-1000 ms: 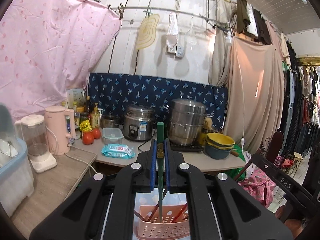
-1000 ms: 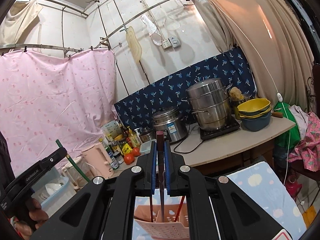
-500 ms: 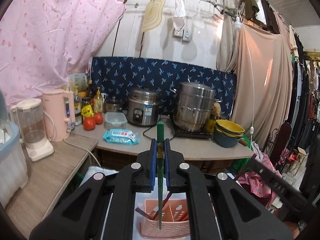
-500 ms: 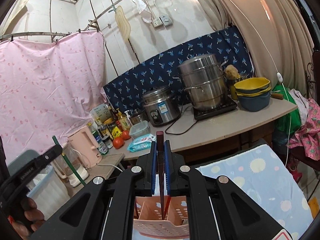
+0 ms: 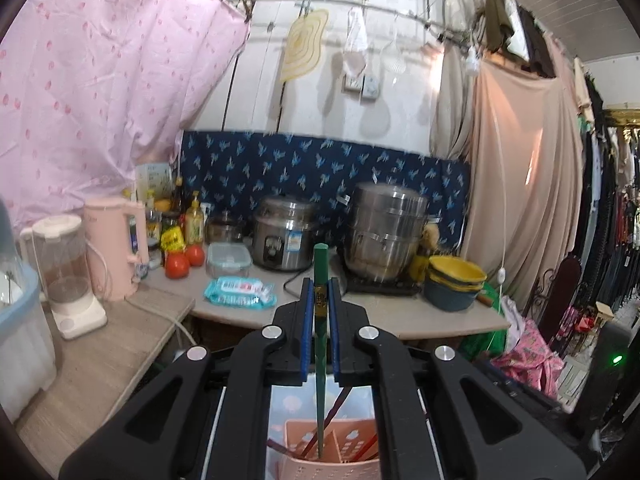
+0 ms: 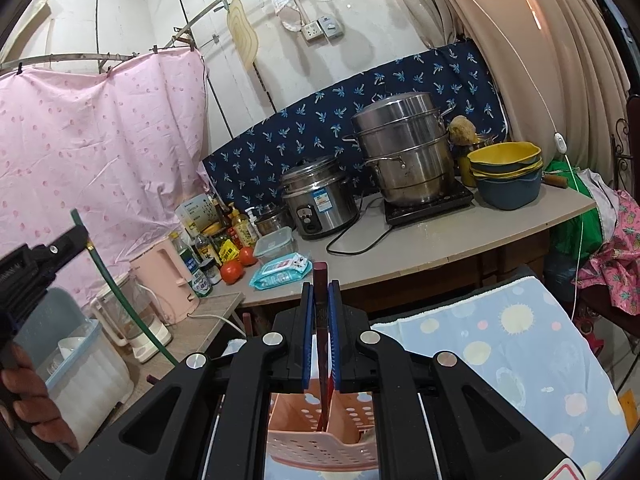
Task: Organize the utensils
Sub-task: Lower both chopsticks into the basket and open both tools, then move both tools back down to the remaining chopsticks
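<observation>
In the left wrist view my left gripper (image 5: pixel 319 304) is shut on a green chopstick (image 5: pixel 320 344) that stands upright, its thin tip down inside a pink perforated utensil basket (image 5: pixel 340 466) holding several dark red chopsticks. My right gripper (image 6: pixel 320 308) is shut on a dark red chopstick (image 6: pixel 321 344), its lower end reaching into the same pink basket (image 6: pixel 316 448). The right wrist view also shows the left gripper (image 6: pixel 60 246) at the far left, held by a hand (image 6: pixel 28 412), with the green chopstick (image 6: pixel 120 296) slanting down from it.
The basket sits on a blue patterned cloth (image 6: pixel 520 360). Behind is a counter (image 6: pixel 460 232) with a rice cooker (image 6: pixel 320 204), steel steamer pot (image 6: pixel 408 152), stacked bowls (image 6: pixel 506 174), tomatoes (image 5: pixel 178 266), wipes pack (image 5: pixel 240 290), pink kettle (image 5: pixel 114 246) and blender (image 5: pixel 66 276).
Both grippers have sunk toward the basket, so both chopsticks reach deeper into it. The right view now shows more of the cloth and the basket's inside.
</observation>
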`<state>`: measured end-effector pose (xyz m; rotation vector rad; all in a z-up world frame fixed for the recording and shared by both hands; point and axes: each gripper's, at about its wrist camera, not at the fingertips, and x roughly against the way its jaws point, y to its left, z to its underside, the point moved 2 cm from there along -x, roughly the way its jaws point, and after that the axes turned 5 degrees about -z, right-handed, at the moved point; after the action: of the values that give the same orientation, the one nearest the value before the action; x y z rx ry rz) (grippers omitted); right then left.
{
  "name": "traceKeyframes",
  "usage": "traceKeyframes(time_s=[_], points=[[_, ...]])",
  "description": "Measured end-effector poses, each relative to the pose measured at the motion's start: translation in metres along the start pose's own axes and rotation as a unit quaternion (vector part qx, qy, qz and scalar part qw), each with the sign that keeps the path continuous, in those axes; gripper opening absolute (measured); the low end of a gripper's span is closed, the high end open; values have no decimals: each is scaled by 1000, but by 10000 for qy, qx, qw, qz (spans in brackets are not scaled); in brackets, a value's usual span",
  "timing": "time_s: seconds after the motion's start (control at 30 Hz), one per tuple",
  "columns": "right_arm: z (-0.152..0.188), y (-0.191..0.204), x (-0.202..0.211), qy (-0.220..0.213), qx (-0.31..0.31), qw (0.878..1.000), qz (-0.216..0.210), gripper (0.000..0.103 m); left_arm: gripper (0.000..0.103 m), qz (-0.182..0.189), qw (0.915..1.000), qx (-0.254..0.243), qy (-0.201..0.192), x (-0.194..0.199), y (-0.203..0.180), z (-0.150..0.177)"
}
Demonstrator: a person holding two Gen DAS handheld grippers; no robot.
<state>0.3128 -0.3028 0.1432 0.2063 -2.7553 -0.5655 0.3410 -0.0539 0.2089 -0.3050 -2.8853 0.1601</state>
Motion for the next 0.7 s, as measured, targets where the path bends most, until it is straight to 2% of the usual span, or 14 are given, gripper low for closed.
traceKeyframes(time_s=[0.13, 0.33, 0.37, 0.4, 0.43, 0.47, 0.5, 0.53, 0.7], points=[[5, 0, -1, 70, 56, 10000, 25, 7, 7, -52, 9997, 39, 219, -13, 5, 16], [10, -1, -3, 151, 87, 9998, 60, 8, 8, -83, 9993, 98, 345, -17, 11, 27], [11, -1, -4, 152, 83, 9998, 74, 9, 17, -118, 9992, 108, 356, -17, 12, 28], [12, -1, -3, 128, 74, 9999, 86, 15, 24, -119, 9991, 129, 377, -17, 13, 29], [12, -1, -2, 117, 71, 9999, 105, 23, 37, -142, 9991, 144, 377, -17, 14, 29], [12, -1, -1, 80, 62, 9999, 114, 28, 40, -174, 9991, 154, 360, -15, 15, 30], [12, 0, 1, 46, 59, 9999, 122, 35, 40, -197, 9991, 152, 355, -14, 16, 31], [12, 0, 2, 23, 70, 9999, 121, 37, 40, -193, 9990, 152, 370, -14, 16, 31], [13, 4, 7, 55, 158, 9998, 118, 37, 40, -236, 9984, 172, 477, -11, 19, 37]])
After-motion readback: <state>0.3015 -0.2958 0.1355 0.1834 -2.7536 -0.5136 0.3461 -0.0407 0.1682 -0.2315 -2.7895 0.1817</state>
